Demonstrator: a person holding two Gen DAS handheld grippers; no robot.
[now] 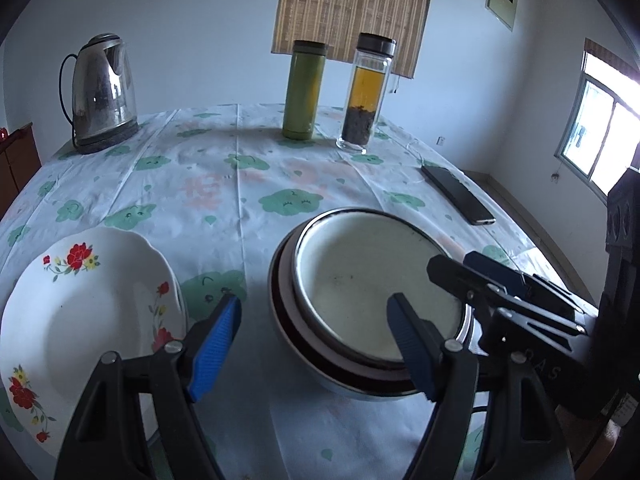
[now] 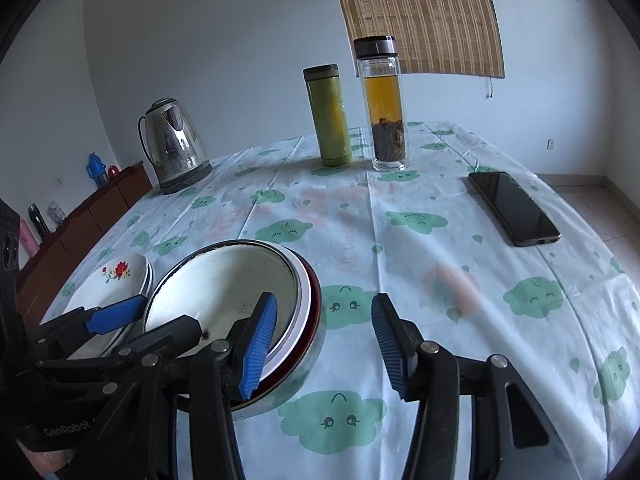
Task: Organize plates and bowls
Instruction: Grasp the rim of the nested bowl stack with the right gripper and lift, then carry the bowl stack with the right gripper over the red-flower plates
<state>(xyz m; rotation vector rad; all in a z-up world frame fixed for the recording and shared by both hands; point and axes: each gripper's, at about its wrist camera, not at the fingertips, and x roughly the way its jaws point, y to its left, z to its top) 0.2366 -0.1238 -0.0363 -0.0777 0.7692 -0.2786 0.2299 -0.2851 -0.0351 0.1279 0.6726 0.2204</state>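
Observation:
A stack of nested bowls (image 1: 360, 280) stands on the table near its front edge, a white enamel bowl on top; it also shows in the right wrist view (image 2: 224, 280). Left of it lies a stack of white flowered plates (image 1: 80, 304), seen too in the right wrist view (image 2: 116, 276). My left gripper (image 1: 316, 340) is open, its right finger over the bowls' near rim and its left finger between bowls and plates. My right gripper (image 2: 324, 344) is open, its left finger at the bowls' right rim. Neither holds anything.
A steel kettle (image 1: 102, 92) stands at the back left, a green flask (image 1: 302, 90) and a glass tea bottle (image 1: 364, 96) at the back middle. A black phone (image 2: 514, 208) lies at the right. A wooden cabinet (image 2: 80, 224) stands beyond the table's left side.

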